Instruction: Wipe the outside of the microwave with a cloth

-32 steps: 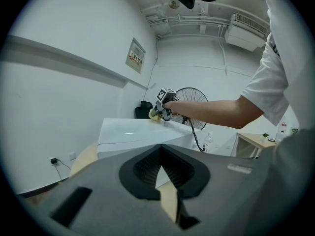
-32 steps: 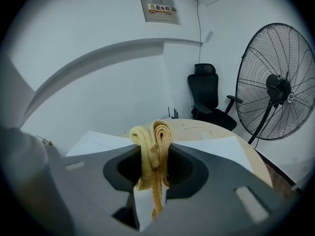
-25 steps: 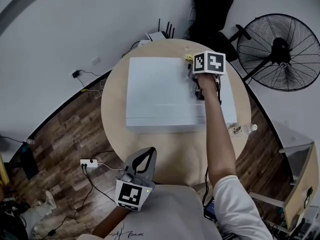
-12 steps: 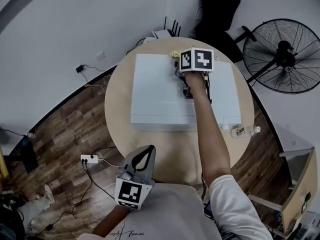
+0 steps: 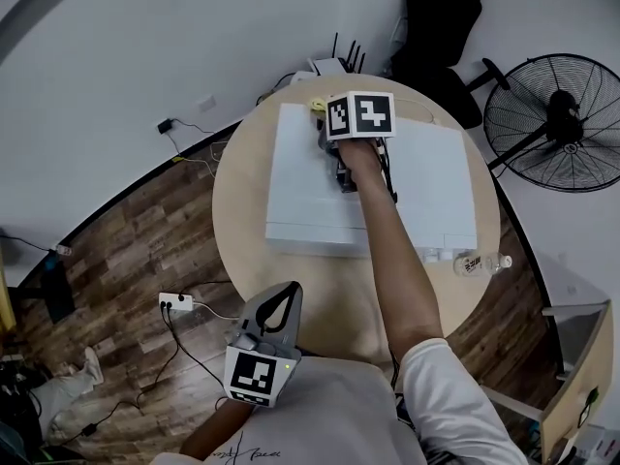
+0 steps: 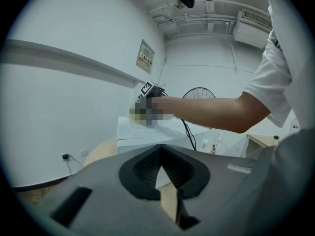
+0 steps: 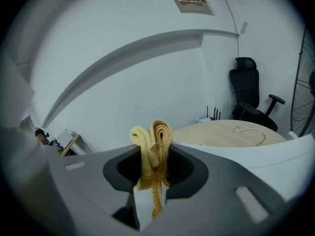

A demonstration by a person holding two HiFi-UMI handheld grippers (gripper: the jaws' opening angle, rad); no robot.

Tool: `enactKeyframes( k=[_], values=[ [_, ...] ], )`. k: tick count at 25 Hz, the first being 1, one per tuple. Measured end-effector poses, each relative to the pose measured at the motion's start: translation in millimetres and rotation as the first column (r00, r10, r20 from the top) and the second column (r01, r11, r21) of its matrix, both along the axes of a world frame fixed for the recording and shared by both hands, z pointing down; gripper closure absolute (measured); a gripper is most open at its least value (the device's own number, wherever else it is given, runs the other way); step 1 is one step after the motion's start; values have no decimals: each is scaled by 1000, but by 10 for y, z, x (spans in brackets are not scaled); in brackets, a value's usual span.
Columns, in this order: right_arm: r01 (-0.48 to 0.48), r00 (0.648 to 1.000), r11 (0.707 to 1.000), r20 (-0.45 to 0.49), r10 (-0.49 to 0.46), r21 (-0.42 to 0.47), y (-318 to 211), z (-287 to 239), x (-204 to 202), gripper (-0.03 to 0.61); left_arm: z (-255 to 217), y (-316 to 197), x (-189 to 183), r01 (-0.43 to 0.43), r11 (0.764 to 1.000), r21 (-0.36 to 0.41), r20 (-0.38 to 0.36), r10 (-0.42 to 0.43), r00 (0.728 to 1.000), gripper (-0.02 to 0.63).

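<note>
R gripper [image 7: 151,181] has slid left along the microwave [image 5: 300,182] top, clenched on the yellow cloth [image 7: 151,146]. I read L gripper [image 5: 289,291] closed, empty, off the worktop [image 5: 242,192].

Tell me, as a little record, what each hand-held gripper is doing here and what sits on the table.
Right hand-held gripper: shut on a yellow cloth, at the back edge of the microwave's top.
Left hand-held gripper: shut, empty, held low by the person's body.
Microwave: white, on the table.
Table: round, wooden; also carries a water bottle.
Nearby: standing fan, black chair.
</note>
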State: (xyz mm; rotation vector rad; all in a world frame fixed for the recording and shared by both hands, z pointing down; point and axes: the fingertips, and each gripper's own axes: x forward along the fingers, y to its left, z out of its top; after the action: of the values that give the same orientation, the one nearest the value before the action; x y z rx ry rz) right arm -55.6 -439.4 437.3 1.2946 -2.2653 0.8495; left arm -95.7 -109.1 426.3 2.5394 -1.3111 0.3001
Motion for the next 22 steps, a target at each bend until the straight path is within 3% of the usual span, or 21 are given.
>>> enactKeyframes(
  k=[8, 14, 18, 22],
  values=[
    [79, 996, 997, 32, -79, 6, -10, -14, -552, 459, -6, -15, -239, 59, 998, -24, -26, -60, 998, 621],
    [161, 974, 987, 160, -158, -7, 112, -108, -928, 457, -30, -28, -264, 55, 998, -1, -1, -55, 998, 621],
    [166, 963, 986, 211, -169, 33, 182, -352, -868, 457, -90, 4, -243, 45, 999, -3, -7, -45, 999, 621],
    [130, 966, 989, 216, -143, 73, 202, -525, -546, 457, -175, 29, -139, 24, 1000, 11, -13, -24, 1000, 621]
  ],
)
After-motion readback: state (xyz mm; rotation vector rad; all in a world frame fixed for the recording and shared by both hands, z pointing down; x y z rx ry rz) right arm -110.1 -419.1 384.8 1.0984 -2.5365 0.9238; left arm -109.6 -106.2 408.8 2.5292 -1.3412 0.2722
